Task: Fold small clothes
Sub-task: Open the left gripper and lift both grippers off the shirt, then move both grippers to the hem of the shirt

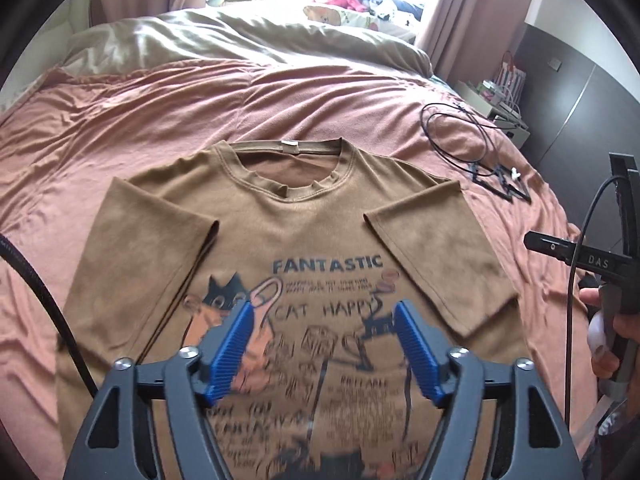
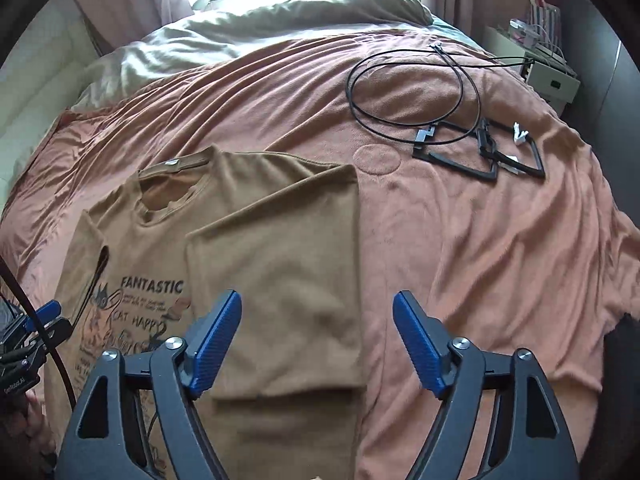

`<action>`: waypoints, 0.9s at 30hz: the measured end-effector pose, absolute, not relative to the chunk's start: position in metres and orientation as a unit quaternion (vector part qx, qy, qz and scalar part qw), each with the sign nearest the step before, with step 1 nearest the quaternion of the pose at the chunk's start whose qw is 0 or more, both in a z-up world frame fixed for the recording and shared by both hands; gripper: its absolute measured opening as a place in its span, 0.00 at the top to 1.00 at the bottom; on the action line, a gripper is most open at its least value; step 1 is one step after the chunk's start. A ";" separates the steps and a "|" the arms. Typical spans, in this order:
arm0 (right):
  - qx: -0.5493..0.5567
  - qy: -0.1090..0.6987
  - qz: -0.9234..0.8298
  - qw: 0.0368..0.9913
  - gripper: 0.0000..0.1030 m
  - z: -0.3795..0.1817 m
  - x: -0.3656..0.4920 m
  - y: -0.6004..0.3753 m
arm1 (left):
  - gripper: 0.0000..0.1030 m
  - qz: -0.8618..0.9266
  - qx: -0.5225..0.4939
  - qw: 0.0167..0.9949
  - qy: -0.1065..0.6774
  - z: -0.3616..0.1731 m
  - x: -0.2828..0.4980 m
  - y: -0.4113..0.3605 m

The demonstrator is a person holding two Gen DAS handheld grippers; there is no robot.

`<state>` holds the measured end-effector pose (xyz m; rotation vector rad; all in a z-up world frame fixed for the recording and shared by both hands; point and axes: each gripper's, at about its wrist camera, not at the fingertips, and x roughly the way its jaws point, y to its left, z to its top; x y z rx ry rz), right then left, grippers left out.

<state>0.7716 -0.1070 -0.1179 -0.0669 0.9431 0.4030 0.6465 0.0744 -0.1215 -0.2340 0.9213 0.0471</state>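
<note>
My left gripper (image 1: 324, 344) has its jaws released and nothing is between them; it hangs above the printed chest of the brown T-shirt (image 1: 280, 240). My right gripper (image 2: 318, 344) is also released and empty, above the folded right side of the shirt. The T-shirt lies flat on the pink bed cover (image 2: 460, 260), front side up, with the collar toward 12 o'clock and both sleeves folded in over the body (the print says "FANTASTIC"). At about 1 o'clock from the shirt, well apart from it, a black cable (image 2: 404, 92) lies coiled beside some black frames (image 2: 480, 156). A beige duvet (image 1: 240, 48) is bunched at the far end of the bed.
</note>
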 end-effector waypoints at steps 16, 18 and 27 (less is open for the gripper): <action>0.013 0.395 0.193 0.898 0.00 -0.063 0.583 -0.160 | 0.04 0.025 -0.086 0.917 0.389 -0.057 0.488 0.094; 0.008 0.384 0.196 0.902 0.00 -0.059 0.559 -0.166 | 0.04 0.025 -0.093 0.919 0.383 -0.053 0.470 0.098; -0.001 0.350 0.186 0.918 0.00 -0.055 0.470 -0.187 | 0.04 0.042 -0.129 0.925 0.354 -0.043 0.384 0.120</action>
